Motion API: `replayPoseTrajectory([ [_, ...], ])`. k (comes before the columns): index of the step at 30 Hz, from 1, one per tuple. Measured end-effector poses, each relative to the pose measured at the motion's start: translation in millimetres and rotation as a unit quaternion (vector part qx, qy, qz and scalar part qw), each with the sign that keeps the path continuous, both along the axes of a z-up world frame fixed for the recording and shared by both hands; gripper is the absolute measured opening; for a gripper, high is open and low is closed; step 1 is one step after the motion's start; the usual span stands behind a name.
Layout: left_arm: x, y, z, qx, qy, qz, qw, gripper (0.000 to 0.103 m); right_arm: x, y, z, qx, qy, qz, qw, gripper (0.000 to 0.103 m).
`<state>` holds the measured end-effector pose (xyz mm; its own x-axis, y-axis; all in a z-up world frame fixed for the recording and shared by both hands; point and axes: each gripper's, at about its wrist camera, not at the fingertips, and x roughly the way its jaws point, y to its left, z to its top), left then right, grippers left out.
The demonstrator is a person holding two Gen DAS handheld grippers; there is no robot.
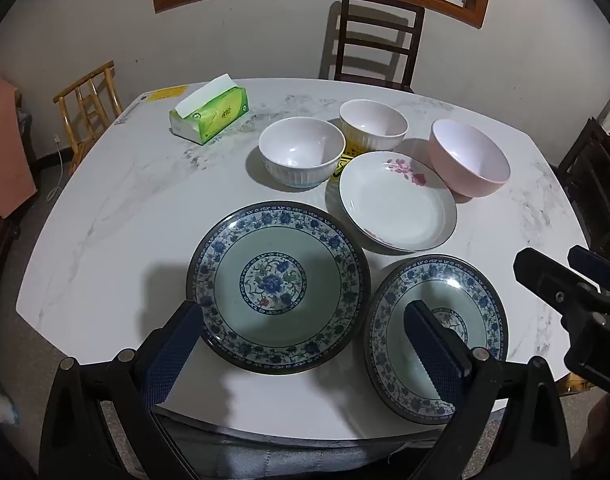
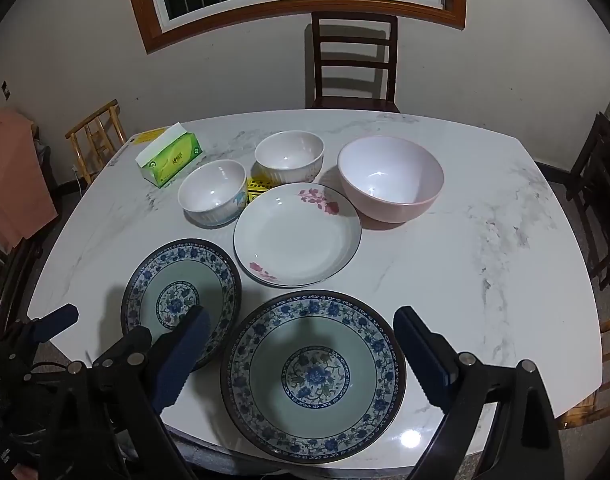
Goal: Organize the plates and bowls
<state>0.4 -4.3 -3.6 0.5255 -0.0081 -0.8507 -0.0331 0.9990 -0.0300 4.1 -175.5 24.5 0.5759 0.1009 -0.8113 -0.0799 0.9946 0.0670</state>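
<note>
Two blue plates lay just ahead of the wide-open grippers.

The left gripper (image 1: 301, 328) framed the left blue plate (image 1: 279, 286), lower centre; the right gripper (image 2: 301, 344) framed the right blue plate (image 2: 313, 374). Both held nothing. Flowered white plate (image 2: 297, 234) and three bowls (image 2: 391, 178) behind stood empty.

Marble-patterned white table (image 2: 485, 240) bearing six dishes. Near edge: two blue-and-white floral porcelain plates side by side, the left plate (image 1: 279, 286) and the right plate (image 2: 313, 376), apart from each other. Behind them, centrally: white shallow plate with pink flowers (image 2: 297, 235). Behind that plate, left to right: ribbed white bowl (image 2: 213, 198), second ribbed white bowl (image 2: 289, 157) farther back, and large pink bowl (image 2: 391, 184). A green tissue pack (image 2: 169, 160) lies at far left. A dark wooden slat-back chair (image 2: 353, 60) stands behind the table.
</note>
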Motion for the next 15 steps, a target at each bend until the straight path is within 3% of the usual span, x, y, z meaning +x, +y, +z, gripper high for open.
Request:
replayPoseTrajectory([
  [15, -1.4, 3.2, -5.7, 0.001, 0.000, -0.003, 1.0000, 0.099, 0.5, 1.7, 0.1, 0.002, -0.002, 0.003, 1.000, 0.095],
])
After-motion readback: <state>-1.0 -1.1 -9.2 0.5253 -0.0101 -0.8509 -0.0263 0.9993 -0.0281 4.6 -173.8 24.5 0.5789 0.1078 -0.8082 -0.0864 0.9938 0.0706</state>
